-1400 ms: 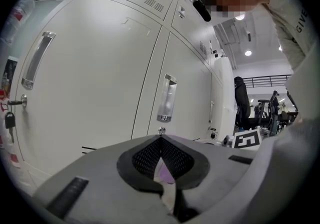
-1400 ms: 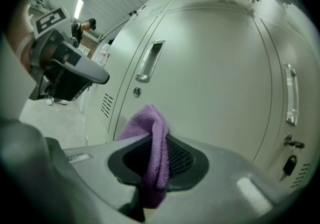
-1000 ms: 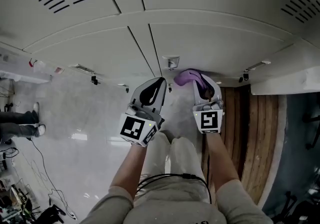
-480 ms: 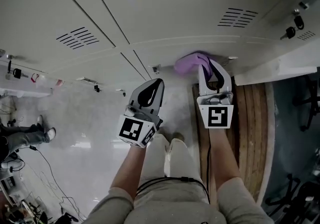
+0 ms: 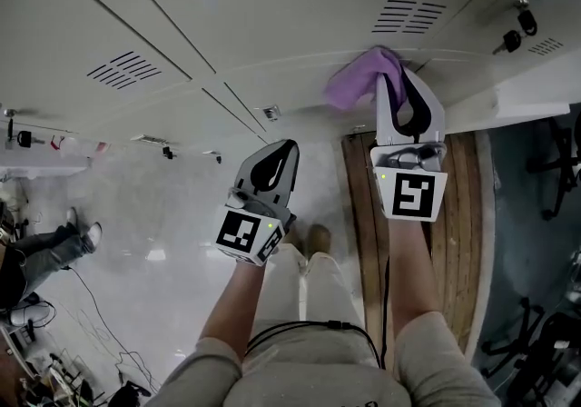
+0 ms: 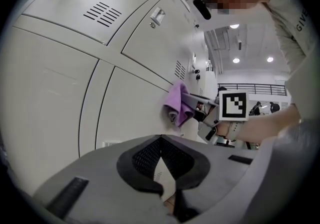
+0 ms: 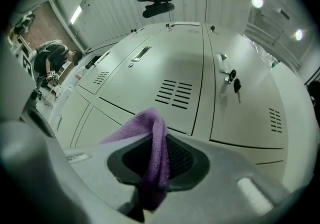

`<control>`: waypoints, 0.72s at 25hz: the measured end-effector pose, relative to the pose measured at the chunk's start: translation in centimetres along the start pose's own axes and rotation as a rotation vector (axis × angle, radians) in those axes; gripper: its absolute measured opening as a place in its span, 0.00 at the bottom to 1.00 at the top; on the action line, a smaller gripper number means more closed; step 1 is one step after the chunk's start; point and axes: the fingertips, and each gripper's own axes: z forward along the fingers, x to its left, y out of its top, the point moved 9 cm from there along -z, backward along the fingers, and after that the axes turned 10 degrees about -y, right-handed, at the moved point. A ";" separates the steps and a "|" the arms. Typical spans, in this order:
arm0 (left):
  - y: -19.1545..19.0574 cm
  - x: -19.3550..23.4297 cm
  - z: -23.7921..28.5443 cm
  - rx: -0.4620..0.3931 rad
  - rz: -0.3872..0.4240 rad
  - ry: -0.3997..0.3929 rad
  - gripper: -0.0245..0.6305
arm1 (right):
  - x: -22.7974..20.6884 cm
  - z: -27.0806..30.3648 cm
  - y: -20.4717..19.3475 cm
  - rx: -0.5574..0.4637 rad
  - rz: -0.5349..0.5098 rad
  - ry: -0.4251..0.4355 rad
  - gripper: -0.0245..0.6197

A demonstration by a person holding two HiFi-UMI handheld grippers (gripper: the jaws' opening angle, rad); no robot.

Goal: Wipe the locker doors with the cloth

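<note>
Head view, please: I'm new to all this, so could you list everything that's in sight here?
locker doors: several, pale grey, across the top
vent slots: several sets, dark, on the doors
keys: small bunch, dark, hanging at a lock, upper right
cloth: one, purple, against a door, right of centre
wooden slats: one strip, brown, below the lockers at right
floor: pale, glossy, at left
bystander's legs: one pair, dark trousers, far left edge
cable: one, black, across the person's lap
left hand-held gripper: grey, jaws shut, empty
right hand-held gripper: grey, jaws shut on the cloth
forearms: two, bare, behind the grippers
</note>
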 end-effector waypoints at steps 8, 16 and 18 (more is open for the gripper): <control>-1.8 0.2 0.0 0.031 -0.026 -0.004 0.04 | -0.9 -0.2 -1.9 0.007 0.045 -0.047 0.14; -3.5 1.5 0.1 0.053 -0.045 0.001 0.04 | -0.3 -1.2 -6.3 0.091 0.098 -0.075 0.14; -4.0 1.9 0.2 0.060 -0.049 -0.001 0.04 | 0.3 -1.5 -7.6 0.119 0.116 -0.080 0.14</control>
